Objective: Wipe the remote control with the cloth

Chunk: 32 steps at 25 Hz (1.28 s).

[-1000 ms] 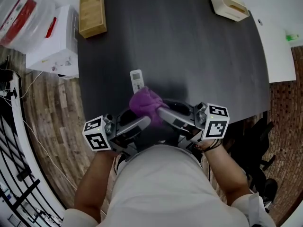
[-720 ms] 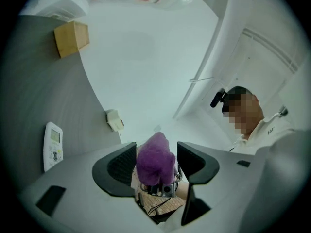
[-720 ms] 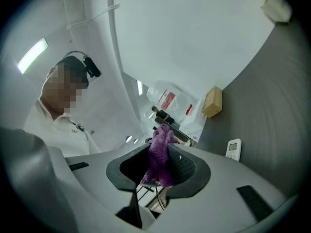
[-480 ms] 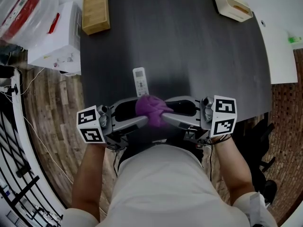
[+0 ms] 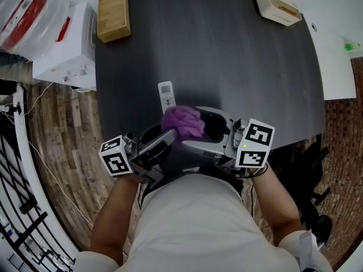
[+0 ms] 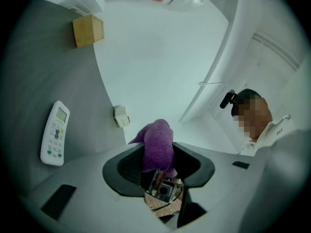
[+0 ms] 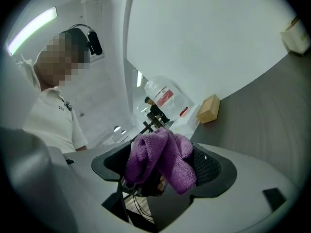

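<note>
The left tongs (image 5: 168, 138), whose jaws have just been closing, pinch the near side of the purple cloth (image 5: 182, 123). In the left gripper view the bundle stands up out of their tips. Beyond that bundle and slightly to its left, the white remote control (image 5: 166, 97) lies flat, buttons up, on the dark bench (image 5: 244, 55). Its long axis runs almost straight away from the person, display end far and near end toward the cloth. From the head view the cloth's far edge seems to meet the remote's near end, but the left gripper view shows the two apart, so the cloth is most likely held just short of it and off the bench. The right tongs (image 5: 193, 128), whose jaws have just been opening, stand spread wide around the same bundle. The cloth droops between them and neither pad presses on it, so the hold looks to rest with the left side alone. The left hand is also the nearer one. The coming move is probably a short push forward and a touch leftward, then strokes along the remote's length.
</note>
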### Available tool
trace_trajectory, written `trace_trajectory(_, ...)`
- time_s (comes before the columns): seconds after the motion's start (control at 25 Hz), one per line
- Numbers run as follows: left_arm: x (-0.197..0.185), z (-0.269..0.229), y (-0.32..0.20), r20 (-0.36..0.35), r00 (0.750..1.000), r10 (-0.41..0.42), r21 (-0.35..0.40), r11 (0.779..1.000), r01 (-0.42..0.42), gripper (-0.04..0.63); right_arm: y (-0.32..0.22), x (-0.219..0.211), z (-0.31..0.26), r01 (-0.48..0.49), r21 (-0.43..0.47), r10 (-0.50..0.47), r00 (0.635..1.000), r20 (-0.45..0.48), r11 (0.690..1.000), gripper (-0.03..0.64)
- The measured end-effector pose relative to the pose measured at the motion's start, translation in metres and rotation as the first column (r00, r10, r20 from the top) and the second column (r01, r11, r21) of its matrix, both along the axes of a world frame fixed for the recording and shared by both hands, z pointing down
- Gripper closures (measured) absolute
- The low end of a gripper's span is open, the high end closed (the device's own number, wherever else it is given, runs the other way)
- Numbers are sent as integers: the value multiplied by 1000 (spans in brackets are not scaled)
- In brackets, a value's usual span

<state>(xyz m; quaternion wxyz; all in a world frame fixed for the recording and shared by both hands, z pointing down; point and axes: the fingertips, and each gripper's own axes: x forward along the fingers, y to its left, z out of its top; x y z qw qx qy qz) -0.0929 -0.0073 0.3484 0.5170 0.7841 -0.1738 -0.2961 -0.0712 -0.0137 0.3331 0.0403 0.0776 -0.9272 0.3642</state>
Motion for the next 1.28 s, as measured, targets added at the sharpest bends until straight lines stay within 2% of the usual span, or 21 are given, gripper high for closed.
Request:
trace_trajectory(0.16,2,2,1,-59,998,13,-30,999,-15,431,2,-9,12,8,-21,-8,1000,-17,1000,261)
trace_trajectory(0.32,-1,2,2,-127,991,33,-53,998,-40,431,-6,-5,19,-33,-43,32,999,-21,999,261)
trace_trajectory(0.52,-1,-2,6,-184,979,83,-44,995,-92,431,1,-10,15,20,-148,-11,998,61,989,263)
trace_trajectory(0.56,-1,1,5,-170,982,78,-49,995,-88,431,1,-9,15,22,-167,-11,997,71,986,272)
trace_trajectory(0.64,0,9,2,-110,992,54,-58,996,-61,431,0,-5,18,12,-186,-1,998,61,982,434)
trace_trajectory(0.76,-2,17,-1,-22,1000,9,-37,999,-10,431,-4,-4,25,4,-171,-3,1000,6,985,460)
trace_trajectory(0.84,-7,23,-4,10,999,-33,-26,999,34,426,-10,-6,28,2,-146,-7,999,-33,989,465)
trace_trajectory(0.92,-19,35,-9,36,995,-98,-45,994,99,423,-24,-6,35,-26,-131,16,997,-77,991,468)
trace_trajectory(1.0,-35,54,-13,111,980,-168,-81,981,177,423,-48,0,51,-99,-130,79,986,-150,987,472)
trace_trajectory(1.04,-42,65,-14,196,963,-187,-83,975,207,423,-61,5,64,-143,-129,115,972,-205,981,472)
trace_trajectory(1.08,-45,77,-15,320,928,-190,-65,973,222,423,-75,9,79,-183,-126,144,952,-270,975,472)
trace_trajectory(1.12,-45,89,-16,467,866,-179,-30,976,218,423,-86,12,94,-212,-122,161,930,-331,970,473)
trace_trajectory(1.16,-42,101,-17,608,777,-161,12,981,194,422,-95,10,107,-225,-122,164,911,-378,967,474)
trace_trajectory(1.2,-36,111,-19,722,677,-142,48,987,155,411,-101,5,117,-222,-127,154,902,-404,967,474)
trace_trajectory(1.24,-29,119,-23,804,582,-126,76,991,109,399,-103,-5,122,-207,-136,135,901,-413,969,474)
trace_trajectory(1.28,-21,124,-26,857,503,-117,97,993,65,384,-104,-15,126,-188,-148,112,904,-413,971,474)
